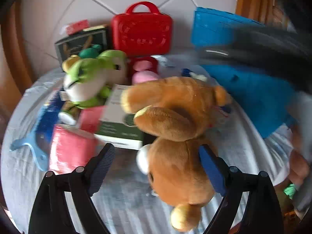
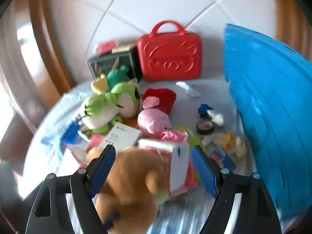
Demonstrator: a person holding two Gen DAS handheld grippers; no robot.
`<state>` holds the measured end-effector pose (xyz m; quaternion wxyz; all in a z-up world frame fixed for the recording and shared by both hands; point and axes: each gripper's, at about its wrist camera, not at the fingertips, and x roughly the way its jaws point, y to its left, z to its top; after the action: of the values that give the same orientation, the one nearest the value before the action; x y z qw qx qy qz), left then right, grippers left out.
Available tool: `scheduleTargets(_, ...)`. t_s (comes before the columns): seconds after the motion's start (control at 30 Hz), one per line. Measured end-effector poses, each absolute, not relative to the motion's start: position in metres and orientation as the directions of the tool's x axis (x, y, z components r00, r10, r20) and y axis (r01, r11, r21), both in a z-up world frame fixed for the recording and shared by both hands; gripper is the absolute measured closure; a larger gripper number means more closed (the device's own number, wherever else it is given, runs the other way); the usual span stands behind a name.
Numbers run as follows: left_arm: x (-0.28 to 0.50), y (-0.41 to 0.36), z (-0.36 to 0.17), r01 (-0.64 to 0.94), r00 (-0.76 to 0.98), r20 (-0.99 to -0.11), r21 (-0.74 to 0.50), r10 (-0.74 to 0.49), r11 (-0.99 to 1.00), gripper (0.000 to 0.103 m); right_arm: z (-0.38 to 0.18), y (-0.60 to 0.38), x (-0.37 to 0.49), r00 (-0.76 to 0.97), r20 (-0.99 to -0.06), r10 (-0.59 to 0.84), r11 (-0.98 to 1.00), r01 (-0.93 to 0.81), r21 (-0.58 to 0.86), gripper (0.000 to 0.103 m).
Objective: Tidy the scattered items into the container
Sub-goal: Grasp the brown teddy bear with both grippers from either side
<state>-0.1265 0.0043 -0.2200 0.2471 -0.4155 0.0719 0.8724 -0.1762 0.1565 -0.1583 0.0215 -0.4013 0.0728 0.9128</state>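
Observation:
A brown teddy bear lies upside down on the striped cloth, its head between the open fingers of my left gripper; the right finger touches it. In the right wrist view the same bear is blurred between the open fingers of my right gripper. The blue container stands at the right; it also shows in the left wrist view. Green plush frogs, a pink plush pig and boxes lie scattered.
A red case and a dark box stand against the tiled wall. A blue brush, pink packets, a tape roll and small toys lie on the cloth. A dark blurred arm crosses the upper right.

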Motion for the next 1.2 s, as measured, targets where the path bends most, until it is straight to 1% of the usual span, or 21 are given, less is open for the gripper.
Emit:
scheduleTargets(0.03,-0.125,0.008,-0.222,-0.493,-0.517,-0.768,-0.093,0.377,-0.865,0.015,-0.171,0.157,-0.19,-0.616,-0.787,-0.023,-0.991,-0.088,0.097,0.023)
scheduleTargets(0.1,-0.121,0.014,-0.226,-0.493,-0.479,-0.796,-0.105,0.37,-0.864,0.015,-0.192,0.164,-0.193,-0.538,-0.843,-0.014,-0.994,-0.083,0.07,0.025)
scheduleTargets(0.17,-0.114,0.017,-0.231,-0.512,-0.448,-0.81,-0.114,0.378,-0.852,0.015,-0.199,0.176,-0.172,-0.532,-0.846,0.049,-0.995,-0.097,0.003,0.025)
scheduleTargets(0.27,-0.103,0.022,-0.235,-0.552,-0.422,-0.816,-0.115,0.395,-0.826,0.011,-0.199,0.207,-0.124,-0.527,-0.842,0.115,-0.982,-0.189,-0.016,0.025)
scheduleTargets(0.37,-0.09,0.029,-0.242,-0.584,-0.413,-0.827,-0.081,0.381,-0.808,0.011,-0.215,0.221,-0.077,-0.456,-0.87,0.188,-0.963,-0.26,-0.071,0.025)
scheduleTargets(0.43,-0.081,0.031,-0.248,-0.592,-0.409,-0.831,-0.072,0.377,-0.802,0.009,-0.231,0.225,-0.051,-0.415,-0.887,0.203,-0.954,-0.287,-0.084,0.026)
scheduleTargets(0.6,-0.043,0.045,-0.267,-0.631,-0.385,-0.866,-0.007,0.321,-0.776,0.009,-0.267,0.235,-0.001,-0.39,-0.909,0.148,-0.925,-0.379,0.012,0.026)
scheduleTargets(0.67,-0.029,0.047,-0.272,-0.627,-0.375,-0.877,0.0,0.301,-0.779,0.009,-0.271,0.239,0.013,-0.388,-0.914,0.119,-0.92,-0.389,0.045,0.025)
scheduleTargets(0.73,-0.017,0.044,-0.276,-0.602,-0.387,-0.876,0.002,0.289,-0.798,0.009,-0.271,0.245,0.026,-0.422,-0.905,0.057,-0.917,-0.38,0.119,0.022)
scheduleTargets(0.77,-0.013,0.043,-0.278,-0.58,-0.391,-0.877,0.0,0.278,-0.815,0.009,-0.27,0.248,0.032,-0.436,-0.9,0.03,-0.919,-0.366,0.146,0.02)
scheduleTargets(0.87,-0.006,0.04,-0.285,-0.505,-0.401,-0.885,-0.003,0.237,-0.863,0.009,-0.259,0.249,0.039,-0.487,-0.872,-0.044,-0.925,-0.31,0.219,0.02)
scheduleTargets(0.97,0.0,0.036,-0.288,-0.443,-0.425,-0.885,0.019,0.191,-0.896,0.009,-0.245,0.243,0.043,-0.538,-0.832,-0.139,-0.929,-0.221,0.298,0.014)
scheduleTargets(1.07,-0.001,0.034,-0.296,-0.402,-0.435,-0.885,0.028,0.164,-0.915,0.009,-0.249,0.222,0.034,-0.541,-0.823,-0.171,-0.943,-0.152,0.296,0.014)
scheduleTargets(1.13,-0.005,0.036,-0.299,-0.408,-0.445,-0.879,0.027,0.173,-0.912,0.008,-0.259,0.212,0.027,-0.522,-0.828,-0.206,-0.938,-0.135,0.319,0.014)
scheduleTargets(1.2,-0.009,0.042,-0.306,-0.423,-0.442,-0.88,0.037,0.17,-0.906,0.008,-0.266,0.204,0.028,-0.52,-0.828,-0.211,-0.935,-0.141,0.327,0.014)
